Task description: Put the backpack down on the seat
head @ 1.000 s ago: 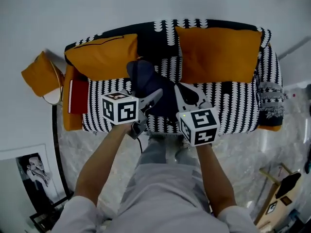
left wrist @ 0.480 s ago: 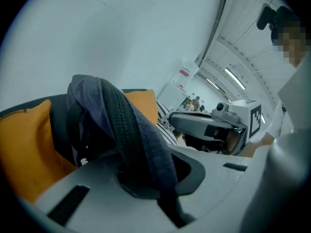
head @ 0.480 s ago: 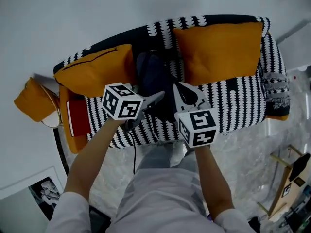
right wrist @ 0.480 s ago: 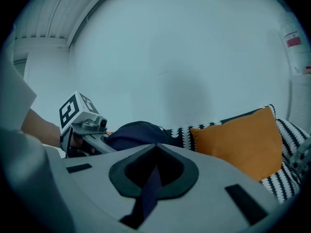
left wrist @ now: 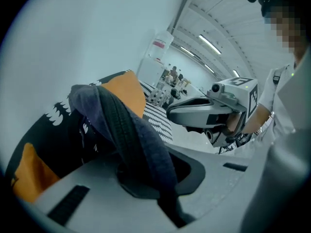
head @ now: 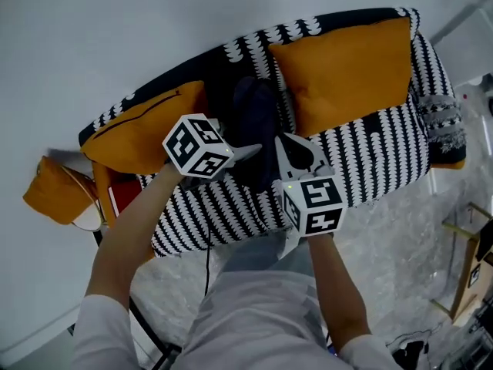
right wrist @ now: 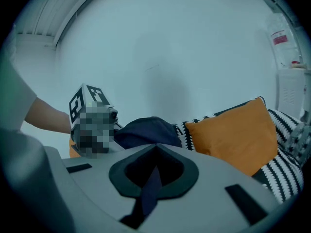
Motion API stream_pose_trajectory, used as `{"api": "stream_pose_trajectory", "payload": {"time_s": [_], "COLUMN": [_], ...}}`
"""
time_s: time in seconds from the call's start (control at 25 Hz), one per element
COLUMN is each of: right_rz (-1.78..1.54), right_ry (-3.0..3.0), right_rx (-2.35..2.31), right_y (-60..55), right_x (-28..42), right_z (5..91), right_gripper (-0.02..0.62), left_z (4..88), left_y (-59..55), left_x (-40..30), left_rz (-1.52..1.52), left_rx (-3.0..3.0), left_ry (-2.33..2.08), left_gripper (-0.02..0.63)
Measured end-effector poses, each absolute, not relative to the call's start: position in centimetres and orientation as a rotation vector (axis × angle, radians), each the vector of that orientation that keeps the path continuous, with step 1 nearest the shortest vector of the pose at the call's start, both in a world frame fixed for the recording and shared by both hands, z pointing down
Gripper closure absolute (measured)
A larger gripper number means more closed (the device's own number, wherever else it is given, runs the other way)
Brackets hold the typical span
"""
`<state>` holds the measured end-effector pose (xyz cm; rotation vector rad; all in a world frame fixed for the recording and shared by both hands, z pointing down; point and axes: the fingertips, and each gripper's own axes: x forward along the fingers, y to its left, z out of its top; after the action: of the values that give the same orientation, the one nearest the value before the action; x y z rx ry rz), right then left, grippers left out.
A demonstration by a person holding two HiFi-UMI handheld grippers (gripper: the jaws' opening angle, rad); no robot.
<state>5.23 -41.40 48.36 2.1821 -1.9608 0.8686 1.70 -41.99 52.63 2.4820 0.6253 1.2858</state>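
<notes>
A dark navy backpack [head: 254,118] stands on the black-and-white patterned sofa seat [head: 370,160], between two orange cushions [head: 339,72] [head: 142,133]. My left gripper [head: 248,154] is shut on a dark padded strap [left wrist: 127,130] of the backpack at its left side. At the backpack's right side, my right gripper [head: 294,157] is shut on a thin navy fabric strip [right wrist: 151,186]. The backpack's rounded top [right wrist: 146,130] rises just beyond the right jaws. From the left gripper view, the right gripper [left wrist: 209,113] shows close by.
A red flat item [head: 121,197] lies at the sofa's left end. Left of the sofa, an orange cushion [head: 54,195] rests on a small round table. A grey knitted throw [head: 443,118] drapes the right armrest. A wooden stand [head: 470,257] stands on the marble floor at the right.
Both grippers have carried the backpack farther back over the seat, up between the two cushions. The left gripper has risen and turned. The head view has swung, so the sofa lies tilted.
</notes>
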Motion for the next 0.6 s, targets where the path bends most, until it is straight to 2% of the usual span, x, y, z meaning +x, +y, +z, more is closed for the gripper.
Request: {"api": "stream_pose_trajectory", "payload": {"time_s": [0.6], "right_rz": [0.915], "right_ry": [-1.872], "right_rx": [2.253], "right_y": [-42.0], "right_x": [5.5], "right_z": [50.2], "right_gripper": [0.594], "left_z": [55.2], "left_y": [-43.8], "left_x": [2.5], "left_rz": [1.632], "left_rx": [2.571], "left_ry": [1.081], "left_gripper": [0.597]}}
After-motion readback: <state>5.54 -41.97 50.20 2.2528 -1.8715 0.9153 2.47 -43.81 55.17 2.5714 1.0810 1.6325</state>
